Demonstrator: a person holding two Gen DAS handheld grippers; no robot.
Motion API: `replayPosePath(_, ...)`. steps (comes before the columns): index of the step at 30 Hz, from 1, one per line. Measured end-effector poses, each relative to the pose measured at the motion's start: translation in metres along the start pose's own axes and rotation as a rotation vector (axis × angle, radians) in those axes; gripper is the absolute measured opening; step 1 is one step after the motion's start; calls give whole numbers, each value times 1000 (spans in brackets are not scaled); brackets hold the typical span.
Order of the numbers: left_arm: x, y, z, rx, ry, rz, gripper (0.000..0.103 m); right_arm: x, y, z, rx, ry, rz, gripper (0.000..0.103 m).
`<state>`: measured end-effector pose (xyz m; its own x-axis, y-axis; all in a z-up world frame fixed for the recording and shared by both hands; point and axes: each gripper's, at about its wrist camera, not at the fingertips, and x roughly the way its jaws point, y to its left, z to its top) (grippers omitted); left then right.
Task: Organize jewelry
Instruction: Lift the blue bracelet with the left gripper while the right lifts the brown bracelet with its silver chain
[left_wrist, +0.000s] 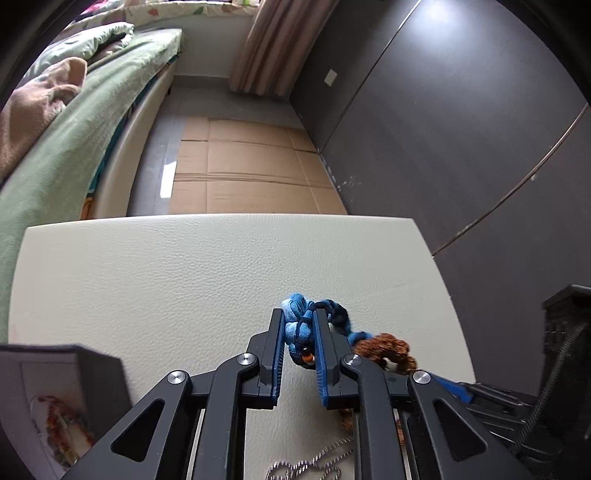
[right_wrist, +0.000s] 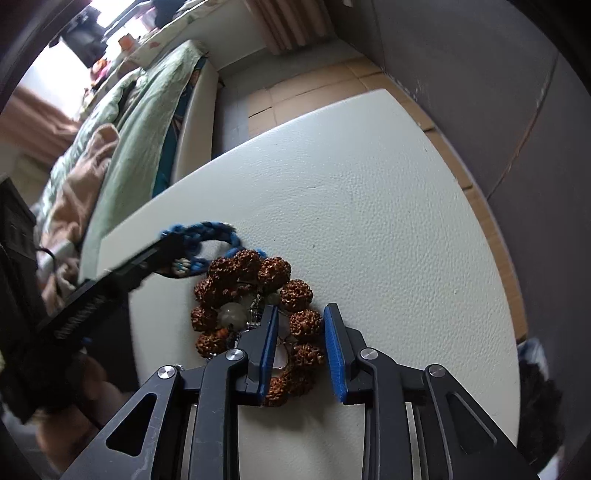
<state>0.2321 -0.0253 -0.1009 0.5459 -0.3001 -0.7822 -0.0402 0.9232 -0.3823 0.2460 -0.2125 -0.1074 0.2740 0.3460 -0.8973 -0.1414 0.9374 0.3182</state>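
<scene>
Left wrist view: left gripper (left_wrist: 300, 322) clamps blue braided bracelet (left_wrist: 295, 321); right gripper (right_wrist: 300, 314), apparently unclamped, straddles brown beaded bracelet (right_wrist: 255, 306). Next: lift clear.

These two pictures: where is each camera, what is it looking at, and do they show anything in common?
Left wrist view: sits on the left gripper, looking down along its jaws, closed on a blue cord bracelet on the white table.
Right wrist view: sits on the right gripper, looking down at a brown bead bracelet; its jaws straddle one bead.
Shared: both bracelets, the table, the green bed, the curtain.
</scene>
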Motion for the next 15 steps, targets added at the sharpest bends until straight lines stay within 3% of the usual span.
replayPosePath(3, -12, 0, -4, -1, -10, -7, 15, -9, 0, -3, 15, -26, 76, 20)
replayPosePath(9, -34, 4, -17, 2, -32, -1, 15, -56, 21, -14, -28, -165, 227, 20)
replayPosePath(15, -60, 8, -29, 0, -57, -11, 15, -90, 43, -34, -76, -260, 320, 20)
